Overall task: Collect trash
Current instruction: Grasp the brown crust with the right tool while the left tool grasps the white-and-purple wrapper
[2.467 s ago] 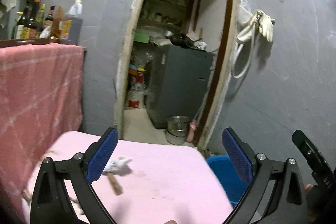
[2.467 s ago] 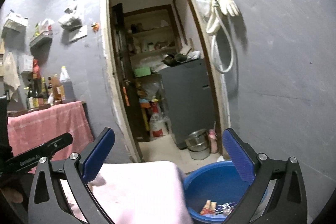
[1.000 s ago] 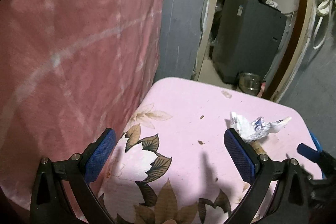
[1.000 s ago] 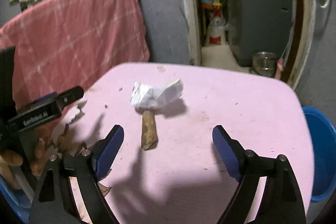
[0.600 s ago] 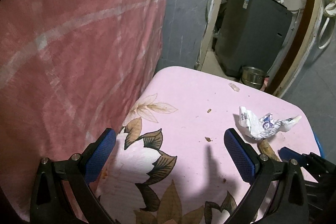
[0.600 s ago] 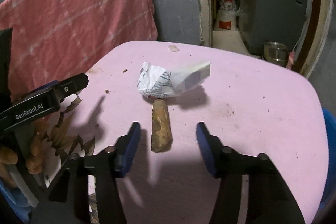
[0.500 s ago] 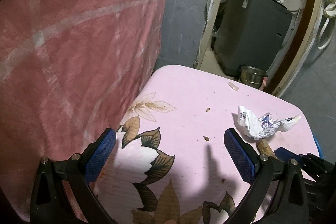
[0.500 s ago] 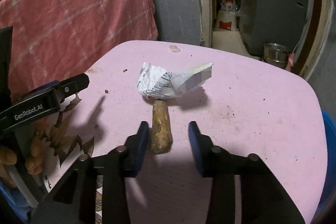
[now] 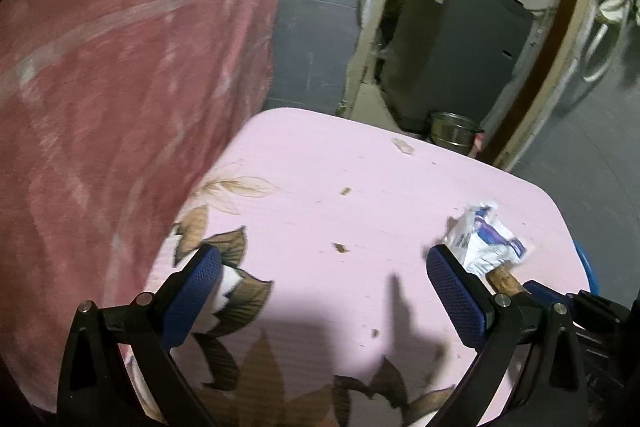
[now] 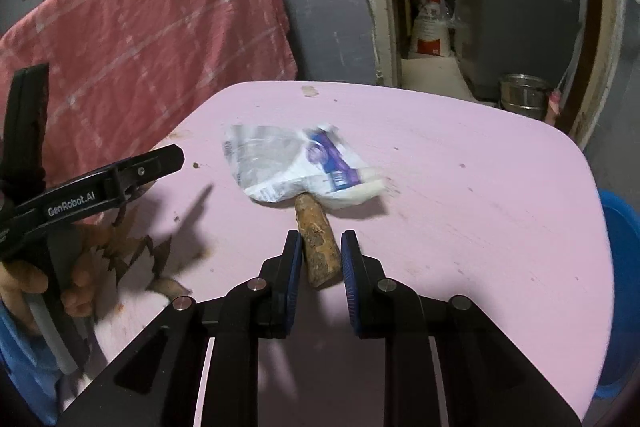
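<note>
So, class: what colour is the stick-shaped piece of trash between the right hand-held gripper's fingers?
Rusty brown, mottled; the stick-shaped piece of trash shows best in the right wrist view.

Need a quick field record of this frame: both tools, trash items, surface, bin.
right tool: shut on the brown stick, fingers on either side of its near end
left tool: open, holding nothing, above the leaf-print side of the table
crumpled wrapper: white with purple print, lies on the table, covers the stick's far tip
surface: pink table, small crumbs scattered
bin: blue tub off the table's right edge, contents not visible
</note>
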Demonstrator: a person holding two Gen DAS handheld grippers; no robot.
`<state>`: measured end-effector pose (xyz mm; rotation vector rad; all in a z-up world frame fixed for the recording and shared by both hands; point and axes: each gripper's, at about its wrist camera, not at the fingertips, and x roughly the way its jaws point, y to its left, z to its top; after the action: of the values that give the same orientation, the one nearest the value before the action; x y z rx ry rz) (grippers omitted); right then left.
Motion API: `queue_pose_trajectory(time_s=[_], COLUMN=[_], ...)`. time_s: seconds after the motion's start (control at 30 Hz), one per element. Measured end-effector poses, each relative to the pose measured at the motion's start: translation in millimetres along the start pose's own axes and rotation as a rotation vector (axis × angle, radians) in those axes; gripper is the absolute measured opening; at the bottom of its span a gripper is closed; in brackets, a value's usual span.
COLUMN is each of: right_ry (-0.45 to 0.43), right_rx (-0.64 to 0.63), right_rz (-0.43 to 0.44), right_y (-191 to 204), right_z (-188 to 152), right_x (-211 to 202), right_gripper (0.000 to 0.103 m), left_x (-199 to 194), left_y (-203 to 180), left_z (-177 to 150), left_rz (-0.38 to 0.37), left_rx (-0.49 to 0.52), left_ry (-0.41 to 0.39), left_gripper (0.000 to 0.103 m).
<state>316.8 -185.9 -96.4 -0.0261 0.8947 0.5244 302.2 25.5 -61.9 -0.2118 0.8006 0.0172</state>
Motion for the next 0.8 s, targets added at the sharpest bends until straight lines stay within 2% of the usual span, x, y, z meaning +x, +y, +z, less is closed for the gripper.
queue_pose_trajectory(time_s=[0.37,0.57,0.7,0.77,0.8], right_ry=[-0.04,-0.059,-0.067,-0.072,-0.074], right_rx=[0.062,0.088,0.096,0.1,0.102], right_rz=[-0.085,-0.091,-0.084,-0.082,-0.08], right_y=[-38.8,-50.6,-54.2,-54.0,-53.8], right_z=[-14.9,-15.5,-16.9,-17.2,-17.4], right_x=[-26.5,-31.9,-33.7,-33.2,-33.1], right_gripper=[0.018,0.018,0.018,0.018,0.018], left_x=[5.2,16.5,28.4,32.5,34.5], left_y=[-38.0,-63.9,-75.6,-78.4,-79.4], left_z=[0.6,5.5,6.2,5.4,4.4], left_rz=[-0.112,-0.126,-0.138,-0.141,-0.147], left_rx=[0.055,0.113,0.137,0.145,0.144], left_ry=[0.011,0.012,0.039,0.056,0.064], left_gripper=[0.101,0.101,0.1,0.097,0.091])
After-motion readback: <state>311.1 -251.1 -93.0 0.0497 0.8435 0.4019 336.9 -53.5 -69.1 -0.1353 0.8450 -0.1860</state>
